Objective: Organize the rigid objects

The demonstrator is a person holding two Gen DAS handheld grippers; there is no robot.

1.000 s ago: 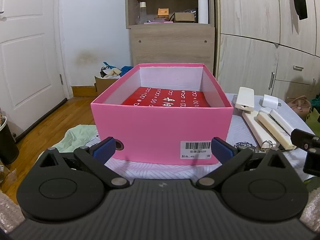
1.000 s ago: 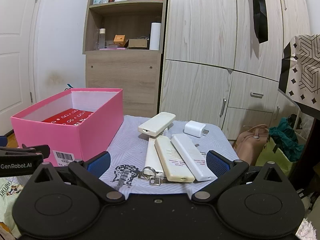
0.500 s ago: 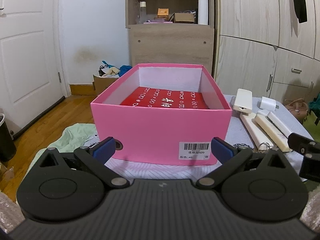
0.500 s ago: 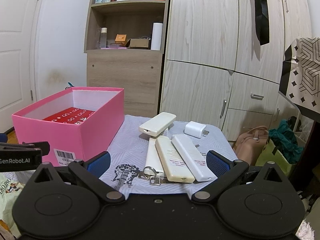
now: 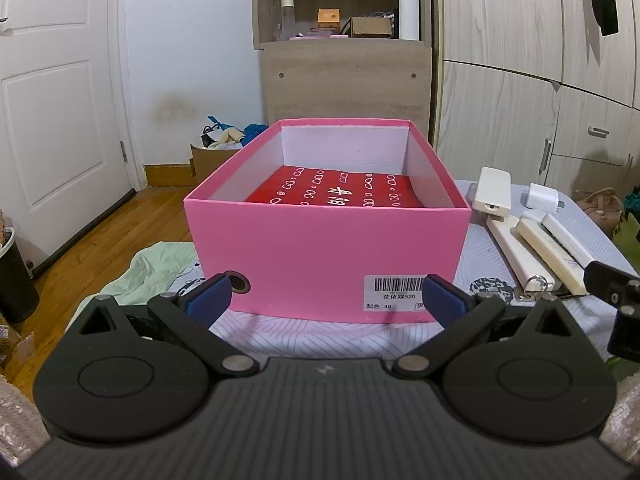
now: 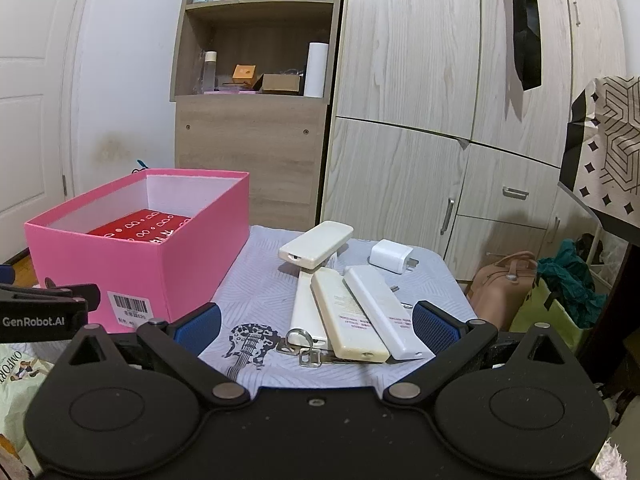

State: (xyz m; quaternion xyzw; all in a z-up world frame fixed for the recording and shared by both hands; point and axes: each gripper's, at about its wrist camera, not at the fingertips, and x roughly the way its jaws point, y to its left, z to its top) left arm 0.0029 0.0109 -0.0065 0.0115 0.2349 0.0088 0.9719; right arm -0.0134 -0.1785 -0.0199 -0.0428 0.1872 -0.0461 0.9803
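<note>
The left tool (image 5: 326, 298) is hovering released and empty before a pink box (image 5: 326, 256) that is holding a red packet (image 5: 336, 192), while the right tool (image 6: 316, 324), also released, is facing three white remotes (image 6: 352, 312), a fourth propped remote (image 6: 316, 244), a charger (image 6: 390, 256) and keys (image 6: 300, 342) lying beside the box on the cloth-covered table (image 6: 260, 276).

The left gripper (image 5: 326, 298) faced the pink box (image 5: 328, 256) with its jaws spread wide, holding nothing. A red patterned item (image 5: 334, 192) lay flat inside the box, and a barcode label (image 5: 396, 292) sat on its near wall. To the right, white bars (image 5: 532, 244) and a white charger (image 5: 542, 197) lay on the grey cloth (image 5: 480, 256)
</note>
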